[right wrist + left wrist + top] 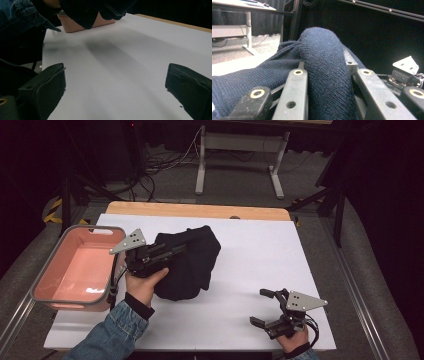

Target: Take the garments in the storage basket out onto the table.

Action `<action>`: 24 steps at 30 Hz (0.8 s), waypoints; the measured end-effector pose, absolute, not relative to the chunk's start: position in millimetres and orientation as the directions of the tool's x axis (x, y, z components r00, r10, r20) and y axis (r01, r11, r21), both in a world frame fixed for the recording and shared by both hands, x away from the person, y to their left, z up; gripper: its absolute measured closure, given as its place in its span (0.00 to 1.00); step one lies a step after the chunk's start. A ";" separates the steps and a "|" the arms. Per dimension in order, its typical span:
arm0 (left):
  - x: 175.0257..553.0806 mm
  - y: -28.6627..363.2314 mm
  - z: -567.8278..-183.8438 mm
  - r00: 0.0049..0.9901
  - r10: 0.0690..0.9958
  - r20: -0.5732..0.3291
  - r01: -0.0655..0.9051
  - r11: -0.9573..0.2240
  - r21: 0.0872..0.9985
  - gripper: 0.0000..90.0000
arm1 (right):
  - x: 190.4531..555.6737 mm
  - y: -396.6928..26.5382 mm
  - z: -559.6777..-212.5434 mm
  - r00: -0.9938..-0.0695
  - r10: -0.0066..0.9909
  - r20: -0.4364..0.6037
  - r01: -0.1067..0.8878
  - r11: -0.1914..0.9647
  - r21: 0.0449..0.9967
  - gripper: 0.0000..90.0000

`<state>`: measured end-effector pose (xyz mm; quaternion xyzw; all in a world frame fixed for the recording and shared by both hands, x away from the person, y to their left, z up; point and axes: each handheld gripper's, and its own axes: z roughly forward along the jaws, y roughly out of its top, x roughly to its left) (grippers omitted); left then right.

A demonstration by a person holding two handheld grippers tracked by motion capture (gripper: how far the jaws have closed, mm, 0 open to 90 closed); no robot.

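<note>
Left gripper (172,251) is clamping a fold of the dark knit cloth (192,262), pink bin (47,292) sitting at its 9 o'clock. Right gripper (264,307) is idling wide open and empty, cloth lying at its 10 o'clock.

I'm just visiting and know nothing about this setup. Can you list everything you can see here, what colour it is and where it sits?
Knitted garment: one, dark navy, bunched left of the table's centre, a fold pinched in the left gripper.
Bin: one, pink with a grey rim, at the table's left edge, nothing visible inside.
Table cover: one, white, over a wooden tabletop.
Desk frame: one, light grey, on the floor beyond the table.
Left gripper: black, shut on the garment, held by a hand with a denim sleeve.
Right gripper: black, jaws wide apart, near the table's front right.
</note>
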<state>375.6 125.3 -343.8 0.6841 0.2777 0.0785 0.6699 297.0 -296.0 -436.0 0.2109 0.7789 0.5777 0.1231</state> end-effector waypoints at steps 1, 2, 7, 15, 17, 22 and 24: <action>376.4 122.1 -345.5 0.834 0.485 -0.264 0.275 0.050 0.960 0.82 | 297.0 -296.0 -436.0 -0.881 0.470 0.052 0.186 0.243 0.952 0.04; 376.7 119.8 -346.9 0.831 0.491 -0.260 0.272 0.049 0.961 0.82 | 296.9 -295.9 -436.0 -0.882 0.469 0.053 0.187 0.243 0.952 0.04; 378.3 112.9 -352.3 0.824 0.507 -0.251 0.270 0.038 0.962 0.82 | 296.7 -296.1 -435.8 -0.882 0.468 0.053 0.186 0.243 0.952 0.04; 386.8 100.9 -366.6 0.812 0.517 -0.271 0.296 0.036 0.955 0.82 | 296.9 -296.2 -435.8 -0.884 0.465 0.054 0.185 0.242 0.953 0.04; 387.3 99.1 -368.1 0.810 0.519 -0.272 0.300 0.031 0.953 0.82 | 296.9 -296.1 -435.8 -0.884 0.464 0.054 0.185 0.242 0.952 0.04; 391.2 91.7 -375.3 0.796 0.535 -0.284 0.318 0.030 0.948 0.82 | 296.4 -296.2 -435.6 -0.885 0.462 0.055 0.184 0.240 0.953 0.04; 392.3 90.6 -376.5 0.795 0.538 -0.279 0.315 0.026 0.949 0.82 | 296.5 -296.1 -435.6 -0.885 0.462 0.055 0.184 0.240 0.953 0.04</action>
